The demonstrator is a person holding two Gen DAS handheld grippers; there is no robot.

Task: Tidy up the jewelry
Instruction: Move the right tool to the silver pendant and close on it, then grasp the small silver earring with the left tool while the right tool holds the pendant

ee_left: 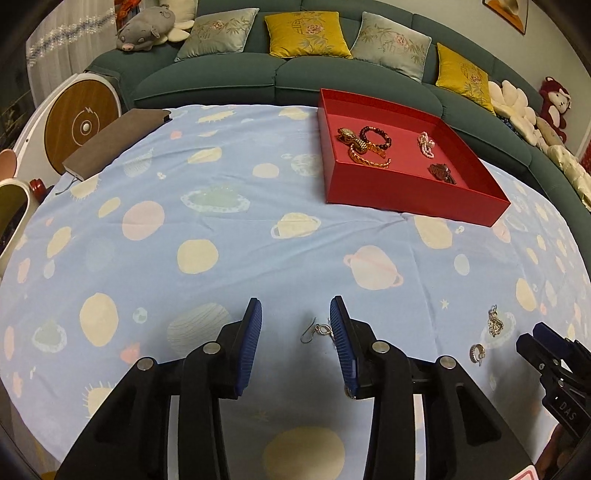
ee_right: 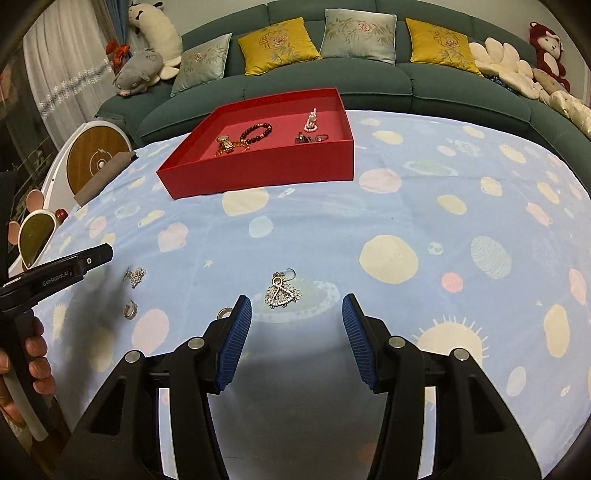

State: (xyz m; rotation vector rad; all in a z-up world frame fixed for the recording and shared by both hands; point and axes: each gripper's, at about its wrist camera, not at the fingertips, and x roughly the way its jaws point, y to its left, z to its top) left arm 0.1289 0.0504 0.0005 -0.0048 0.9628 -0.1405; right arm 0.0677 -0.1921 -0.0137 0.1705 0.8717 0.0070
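Planet-print tablecloth bears a hook earring between the left gripper's parted jaws (nothing gripped).

Both wrist views look steeply down, close over the tablecloth; both share the red tray.

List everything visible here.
tray: one, red, far side of tablecloth
jewelry in tray: several, gold, dark, amber, pink
hook earring: one, silvery, between left fingers
filigree earrings: two, silvery, near side
hoop earring: one, silvery, beside one filigree
ring: one, silvery, by right gripper
tablecloth: one, light blue, planets
sofa: one, teal, behind
cushions: four, yellow and grey, on sofa
plush toys: several, mixed, on sofa
notebook: one, brown, cloth's far left
left gripper: one, black and blue, open
right gripper: one, black and blue, open
hand: one, holding left gripper
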